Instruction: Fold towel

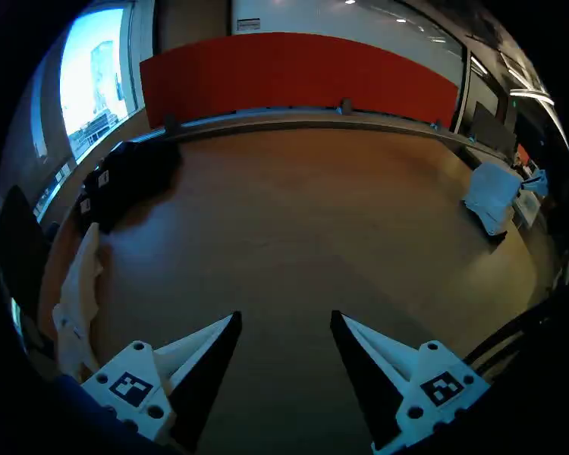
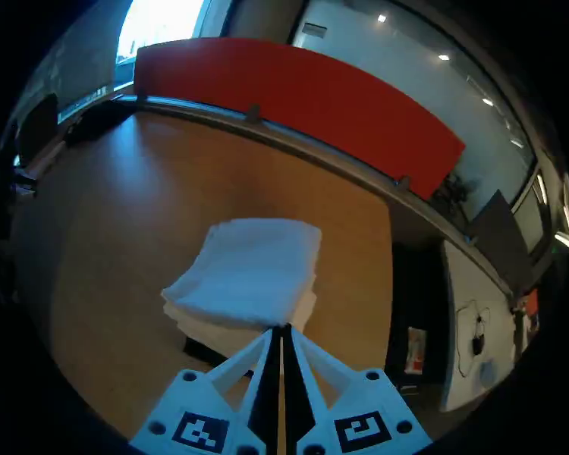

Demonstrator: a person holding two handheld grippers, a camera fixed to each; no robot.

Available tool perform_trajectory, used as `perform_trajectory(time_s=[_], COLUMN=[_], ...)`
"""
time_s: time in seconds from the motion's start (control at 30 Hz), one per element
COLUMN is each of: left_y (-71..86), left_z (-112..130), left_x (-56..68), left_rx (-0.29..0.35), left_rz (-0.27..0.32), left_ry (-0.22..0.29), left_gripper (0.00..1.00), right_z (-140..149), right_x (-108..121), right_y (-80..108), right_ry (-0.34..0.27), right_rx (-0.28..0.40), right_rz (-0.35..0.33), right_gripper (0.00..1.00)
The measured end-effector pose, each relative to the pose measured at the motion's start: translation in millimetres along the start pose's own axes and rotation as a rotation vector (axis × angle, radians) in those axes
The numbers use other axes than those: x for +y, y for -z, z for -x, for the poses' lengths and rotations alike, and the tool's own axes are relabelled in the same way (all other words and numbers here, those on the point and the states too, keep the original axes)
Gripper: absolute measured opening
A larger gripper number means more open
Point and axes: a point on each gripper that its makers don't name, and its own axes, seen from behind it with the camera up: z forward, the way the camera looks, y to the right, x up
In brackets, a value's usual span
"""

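Careful: right claw [image 2: 282,329] narrow at the towel's [image 2: 248,274] edge, left claw [image 1: 284,314] wide over the worktop [image 1: 300,212], one nudge could spill those folds.

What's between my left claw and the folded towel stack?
Just bare wooden tabletop. In the left gripper view, nothing lies between the open left claw and the folded towel stack farther off.

On the table [image 1: 300,212], a towel stack [image 2: 254,277] lies just before the right gripper [image 2: 282,334], while in the left gripper view a bag [image 1: 133,174] sits far left, a cloth [image 1: 80,296] lies at the near-left edge, and a partition [image 1: 300,76] stands behind the table.
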Motion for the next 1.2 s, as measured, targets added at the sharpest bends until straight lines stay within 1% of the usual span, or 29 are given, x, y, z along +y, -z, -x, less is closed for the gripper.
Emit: perform_trajectory(time_s=[0.2, 0.4, 0.7, 0.97, 1.2], left_y=[-0.1, -0.4, 0.1, -0.6, -0.5], left_z=[-0.6, -1.7, -2.5, -5.0, -5.9], left_x=[0.1, -0.3, -1.5, -0.5, 0.6], left_rx=[-0.002, -0.002, -0.004, -0.005, -0.005], left_rz=[-0.001, -0.003, -0.007, -0.008, -0.01], left_ry=[-0.005, -0.006, -0.015, -0.016, -0.021], left_gripper=[0.86, 0.86, 0.86, 0.86, 0.86], right_z=[19.9, 39.7, 62.0, 71.3, 72.3], right_x=[-1.8, -4.5, -13.3, -14.0, -10.3], right_y=[-6.2, -12.6, -23.8, -32.3, -38.1], right_ry=[-0.038, -0.059, -0.096, -0.119, -0.135], right_rx=[-0.03, -0.069, -0.108, -0.129, -0.131], right_rz=[-0.004, -0.008, -0.018, -0.015, -0.007], right_gripper=[0.05, 0.05, 0.05, 0.05, 0.05])
